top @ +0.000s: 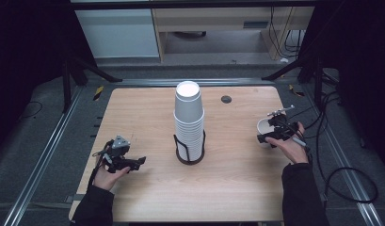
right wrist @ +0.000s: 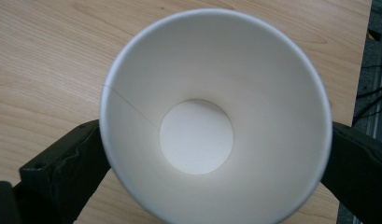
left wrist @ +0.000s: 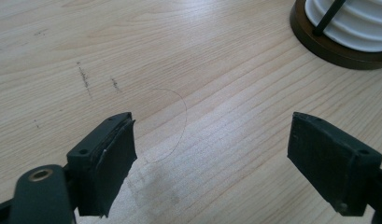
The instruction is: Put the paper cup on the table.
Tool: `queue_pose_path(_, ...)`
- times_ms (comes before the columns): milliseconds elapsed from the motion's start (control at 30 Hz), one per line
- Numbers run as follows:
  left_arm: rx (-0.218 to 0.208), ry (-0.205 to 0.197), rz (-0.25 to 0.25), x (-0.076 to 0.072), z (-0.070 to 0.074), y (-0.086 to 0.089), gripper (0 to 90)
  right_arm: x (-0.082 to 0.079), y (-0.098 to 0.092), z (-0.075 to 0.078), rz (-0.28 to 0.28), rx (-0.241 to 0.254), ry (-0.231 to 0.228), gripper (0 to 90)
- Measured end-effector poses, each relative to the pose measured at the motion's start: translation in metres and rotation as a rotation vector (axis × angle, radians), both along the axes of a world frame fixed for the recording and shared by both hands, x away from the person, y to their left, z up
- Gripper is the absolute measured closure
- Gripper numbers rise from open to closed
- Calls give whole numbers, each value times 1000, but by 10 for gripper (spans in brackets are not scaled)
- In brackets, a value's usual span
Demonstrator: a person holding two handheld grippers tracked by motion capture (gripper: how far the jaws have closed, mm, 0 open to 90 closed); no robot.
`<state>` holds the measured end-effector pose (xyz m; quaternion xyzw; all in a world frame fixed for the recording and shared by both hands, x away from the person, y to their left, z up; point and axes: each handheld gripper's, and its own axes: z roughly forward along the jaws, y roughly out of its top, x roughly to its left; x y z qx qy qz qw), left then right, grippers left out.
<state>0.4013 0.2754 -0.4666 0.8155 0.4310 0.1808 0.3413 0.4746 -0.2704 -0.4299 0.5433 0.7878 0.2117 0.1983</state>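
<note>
The right gripper, at the frame's right, had its jaws spread around a paper cup standing on the counter. It needed a straight lift clear (rim untouched). The left gripper rested with its jaws released and empty.

1. A light wooden table fills the middle of the high view.
2. A small dark round grommet sits in the tabletop, upper right of centre.
3. Black cables coil on the grey floor at lower right.
4. Pale cabinets stand along the top edge.
</note>
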Motion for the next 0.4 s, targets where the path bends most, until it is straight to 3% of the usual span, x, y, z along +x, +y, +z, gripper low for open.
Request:
queue_pose_path(267, -1, -1, 4, 0, 0, 2, 143, -15, -3, 11, 13, 9, -44, 3)
queue_pose_path(400, -4, -2, 11, 0, 0, 4, 142, -30, -7, 20, 16, 26, -102, 4)
